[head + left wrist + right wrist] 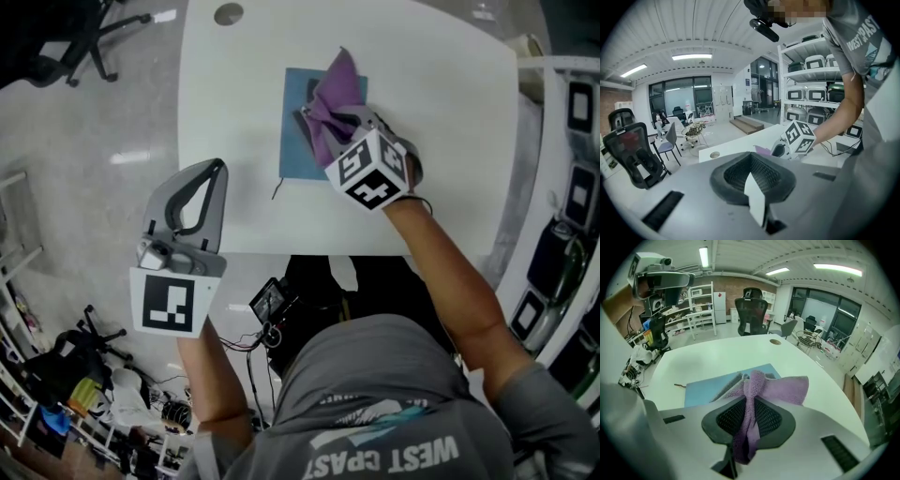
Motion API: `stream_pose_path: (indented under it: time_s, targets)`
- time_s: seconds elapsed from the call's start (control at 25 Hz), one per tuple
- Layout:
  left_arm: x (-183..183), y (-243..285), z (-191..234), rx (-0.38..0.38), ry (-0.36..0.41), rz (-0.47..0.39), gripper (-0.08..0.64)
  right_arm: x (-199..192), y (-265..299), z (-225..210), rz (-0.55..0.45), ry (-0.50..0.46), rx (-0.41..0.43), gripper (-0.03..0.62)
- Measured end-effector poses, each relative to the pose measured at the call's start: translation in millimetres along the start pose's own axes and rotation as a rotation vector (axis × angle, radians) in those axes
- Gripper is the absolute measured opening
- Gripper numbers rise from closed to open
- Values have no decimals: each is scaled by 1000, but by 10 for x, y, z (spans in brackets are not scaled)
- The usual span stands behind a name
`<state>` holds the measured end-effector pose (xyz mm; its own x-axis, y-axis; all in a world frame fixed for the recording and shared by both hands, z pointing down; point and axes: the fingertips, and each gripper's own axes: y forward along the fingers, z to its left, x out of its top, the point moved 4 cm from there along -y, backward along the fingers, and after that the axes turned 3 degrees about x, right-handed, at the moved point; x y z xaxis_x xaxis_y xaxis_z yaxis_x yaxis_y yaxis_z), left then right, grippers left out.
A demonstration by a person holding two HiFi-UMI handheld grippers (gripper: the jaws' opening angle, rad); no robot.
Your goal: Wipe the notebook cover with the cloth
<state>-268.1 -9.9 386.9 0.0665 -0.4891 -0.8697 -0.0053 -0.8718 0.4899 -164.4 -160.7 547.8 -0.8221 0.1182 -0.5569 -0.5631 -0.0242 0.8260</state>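
A blue notebook [298, 141] lies flat on the white table [441, 112]; the right gripper view shows it as the notebook [705, 387] just beyond the jaws. My right gripper [323, 117] is over its right half, shut on a purple cloth [336, 94]. The cloth [787, 387] runs pinched between the jaws of the right gripper [751, 380] and spreads out onto the cover. My left gripper [218, 169] hangs off the table's near left corner, jaws together, holding nothing. In the left gripper view the left gripper [752, 157] faces the right gripper's marker cube [799, 138].
A round cable hole [228, 13] sits at the table's far edge. A thin bookmark string [275, 190] trails from the notebook's near corner. Shelves with cases [572, 187] stand to the right, an office chair [75, 47] at far left, and cables and gear [272, 305] under the near edge.
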Motion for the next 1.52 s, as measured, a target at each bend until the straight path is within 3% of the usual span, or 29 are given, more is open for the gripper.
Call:
stream_pose_path:
  time_s: [0.2,0.32,0.68,0.88,1.16,1.52]
  targets:
    - [-88,-81,88,17,-7,3,3,320,187,279,-28,-63,62,75]
    - [-59,-68,89,9,4,2,3,328,184,305,-39,-55,72,75]
    - [139,149,-139,-55,43,-14,3,-368,-258,32,6,45,-13,75]
    - [187,183,-264,-72,46,-23,3,-544,-361,51,37,38,-25,75]
    - [25,37,-151,-36,11,-16,3,-215,-145,242,29,-31,12,75]
    - [-136,-128,-16,1,-9,-7,3,345,166,790,-38,-137,125,75]
